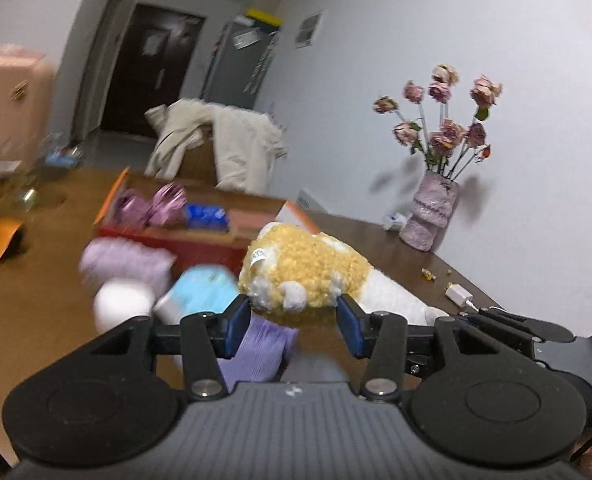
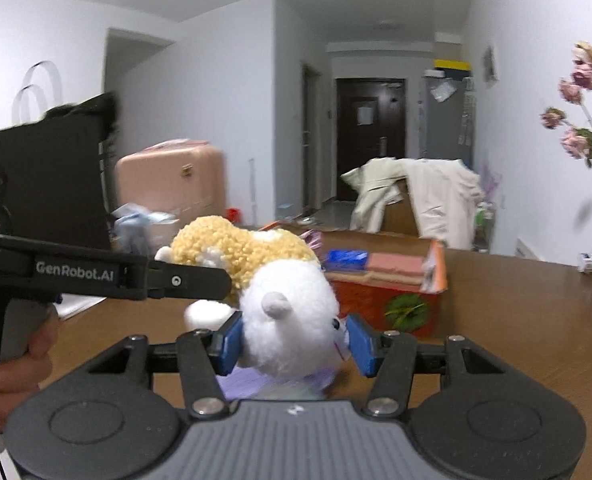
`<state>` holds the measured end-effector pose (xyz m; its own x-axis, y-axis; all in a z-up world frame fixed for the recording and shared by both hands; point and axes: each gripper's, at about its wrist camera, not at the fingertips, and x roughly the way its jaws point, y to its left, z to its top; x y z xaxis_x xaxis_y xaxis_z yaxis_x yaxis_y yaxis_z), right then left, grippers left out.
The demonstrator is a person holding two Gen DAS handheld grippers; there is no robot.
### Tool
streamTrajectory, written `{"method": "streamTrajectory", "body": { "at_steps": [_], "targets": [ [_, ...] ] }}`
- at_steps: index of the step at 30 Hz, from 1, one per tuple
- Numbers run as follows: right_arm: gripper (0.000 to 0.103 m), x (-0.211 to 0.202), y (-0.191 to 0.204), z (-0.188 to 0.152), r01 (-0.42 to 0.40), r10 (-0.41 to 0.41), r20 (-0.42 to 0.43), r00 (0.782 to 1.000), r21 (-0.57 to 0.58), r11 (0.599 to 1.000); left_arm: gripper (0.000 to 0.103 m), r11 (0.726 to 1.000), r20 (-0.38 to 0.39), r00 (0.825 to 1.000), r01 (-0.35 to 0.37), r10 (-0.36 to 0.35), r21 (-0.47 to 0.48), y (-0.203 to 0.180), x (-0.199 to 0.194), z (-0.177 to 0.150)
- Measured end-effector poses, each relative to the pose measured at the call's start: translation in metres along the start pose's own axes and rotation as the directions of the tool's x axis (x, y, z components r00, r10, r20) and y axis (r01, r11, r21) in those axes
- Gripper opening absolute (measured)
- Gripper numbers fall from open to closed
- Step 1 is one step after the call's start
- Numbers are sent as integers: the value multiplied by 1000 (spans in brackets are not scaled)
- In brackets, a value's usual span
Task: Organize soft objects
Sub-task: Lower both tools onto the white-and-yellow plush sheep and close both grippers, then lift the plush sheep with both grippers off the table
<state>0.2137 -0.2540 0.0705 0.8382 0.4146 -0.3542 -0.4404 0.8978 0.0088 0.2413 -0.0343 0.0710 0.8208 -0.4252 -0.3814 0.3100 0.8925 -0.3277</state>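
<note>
1 plush toy [image 1: 308,272] gripped by 2 hand-held grippers: left [image 1: 294,320], right [image 2: 294,344].

The right gripper [image 2: 294,344] holds the white head of a plush toy [image 2: 288,320] between its blue pads. The left gripper [image 2: 200,280] grips the toy's yellow body above the table [image 2: 516,320].

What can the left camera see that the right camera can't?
Only the left view shows the whole vase of flowers, the white charger and the blue and purple soft things by the box.

Only the right view shows the toy's white head squeezed in the right gripper, a hand and the left gripper from the side.

Both show the plush toy, the red box, the table and the dark door.
</note>
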Motion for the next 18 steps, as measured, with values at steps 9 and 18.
{"method": "streamTrajectory", "body": {
  "at_steps": [9, 18],
  "targets": [
    [54, 4, 61, -52, -50, 46, -141, 989, -23, 998, 49, 995, -89, 992, -97, 93, -39, 30, -38, -62],
    [60, -1, 81, -70, -46, 33, -204, 978, -57, 997, 57, 993, -96, 989, -119, 116, -23, 46, -52, -89]
  ]
}}
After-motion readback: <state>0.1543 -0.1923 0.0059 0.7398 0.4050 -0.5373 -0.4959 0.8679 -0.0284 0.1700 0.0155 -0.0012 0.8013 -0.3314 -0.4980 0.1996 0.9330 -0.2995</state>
